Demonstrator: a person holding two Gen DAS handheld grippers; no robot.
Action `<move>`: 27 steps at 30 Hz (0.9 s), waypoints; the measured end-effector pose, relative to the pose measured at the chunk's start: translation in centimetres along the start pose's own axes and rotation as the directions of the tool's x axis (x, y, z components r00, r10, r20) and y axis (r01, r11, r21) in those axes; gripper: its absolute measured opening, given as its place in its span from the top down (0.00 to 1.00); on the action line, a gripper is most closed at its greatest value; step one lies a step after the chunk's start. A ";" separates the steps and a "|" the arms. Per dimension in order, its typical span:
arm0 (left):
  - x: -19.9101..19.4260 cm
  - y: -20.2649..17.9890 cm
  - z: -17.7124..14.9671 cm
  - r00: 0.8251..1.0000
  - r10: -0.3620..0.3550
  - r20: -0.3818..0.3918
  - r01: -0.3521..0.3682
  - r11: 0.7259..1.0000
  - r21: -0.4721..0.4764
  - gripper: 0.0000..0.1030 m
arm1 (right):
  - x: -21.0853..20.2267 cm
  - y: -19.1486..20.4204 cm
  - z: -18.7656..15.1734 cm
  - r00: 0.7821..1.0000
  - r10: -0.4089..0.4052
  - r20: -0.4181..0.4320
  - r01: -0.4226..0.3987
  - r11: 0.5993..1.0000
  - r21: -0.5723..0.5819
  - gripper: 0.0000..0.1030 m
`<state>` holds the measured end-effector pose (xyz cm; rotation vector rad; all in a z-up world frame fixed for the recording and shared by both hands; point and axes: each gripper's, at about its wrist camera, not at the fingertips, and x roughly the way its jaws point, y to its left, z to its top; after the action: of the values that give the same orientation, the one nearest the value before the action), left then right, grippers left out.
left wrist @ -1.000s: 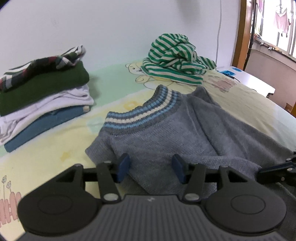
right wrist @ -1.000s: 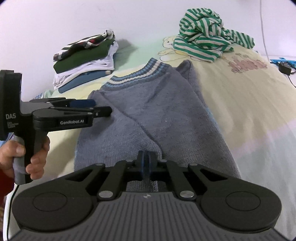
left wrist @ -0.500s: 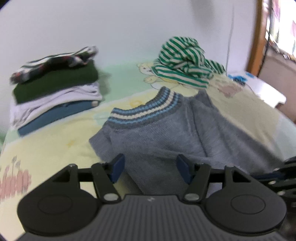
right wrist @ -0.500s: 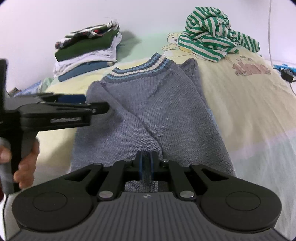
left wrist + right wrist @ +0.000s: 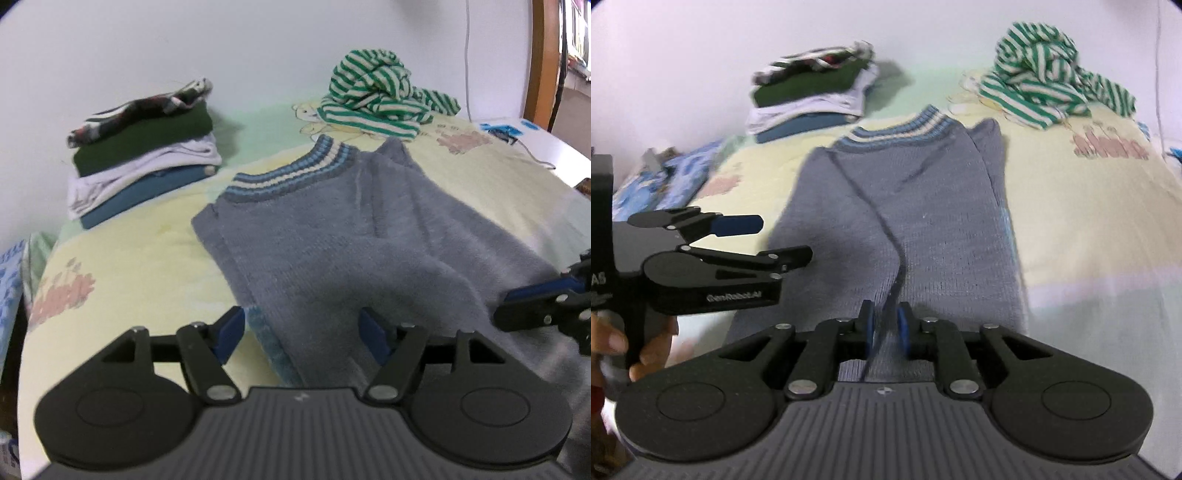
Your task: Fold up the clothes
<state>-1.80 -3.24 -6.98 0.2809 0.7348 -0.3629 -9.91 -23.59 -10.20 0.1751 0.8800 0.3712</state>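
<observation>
Sweater [image 5: 362, 251] lies beneath both grippers, left gripper [image 5: 303, 334] opening wide, right gripper [image 5: 885, 328] parting, gripping nothing.

Both wrist cams look down-fwd over own tongs, close above the bed, sharing the grey sweater [image 5: 369, 236] [image 5: 923, 206].

Near hem of grey sweater [image 5: 351, 258] hidden under left gripper [image 5: 301, 332] body. Same hem lost behind right gripper [image 5: 885, 330] housing; cannot tell whether its blue pads [image 5: 903, 328] touch the knit fold between them. Right gripper cut off at right edge of left view, only 1 finger shows. Hand [image 5: 613, 350] on left gripper's handle cropped at frame edge. Folded pile [image 5: 812, 96] far ahead-left smeared by blur, layers uncountable.
</observation>
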 end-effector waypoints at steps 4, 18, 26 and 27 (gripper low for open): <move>-3.3 -2.4 -2.1 1.000 0.009 -0.013 -0.009 1.000 -0.009 0.27 | -1.8 0.6 -1.6 0.994 0.105 -0.035 -0.107 0.992 -0.071 0.85; -9.5 -7.6 -8.3 0.994 0.055 -0.091 -0.054 0.998 0.017 0.24 | -3.7 2.7 -6.3 0.956 0.239 -0.170 -0.278 0.922 -0.270 0.78; -11.2 -9.4 -9.9 0.993 0.081 -0.089 -0.081 0.997 0.009 0.22 | -4.9 2.9 -7.7 0.951 0.248 -0.187 -0.297 0.903 -0.311 0.78; -11.4 -9.5 -10.0 0.993 0.085 -0.086 -0.085 0.996 0.013 0.22 | -5.1 2.9 -7.7 0.950 0.249 -0.186 -0.297 0.903 -0.309 0.78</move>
<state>-19.56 -5.53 -7.32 0.3371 0.8035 -0.2747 -19.58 -22.89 -10.52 -0.0443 0.9210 0.7991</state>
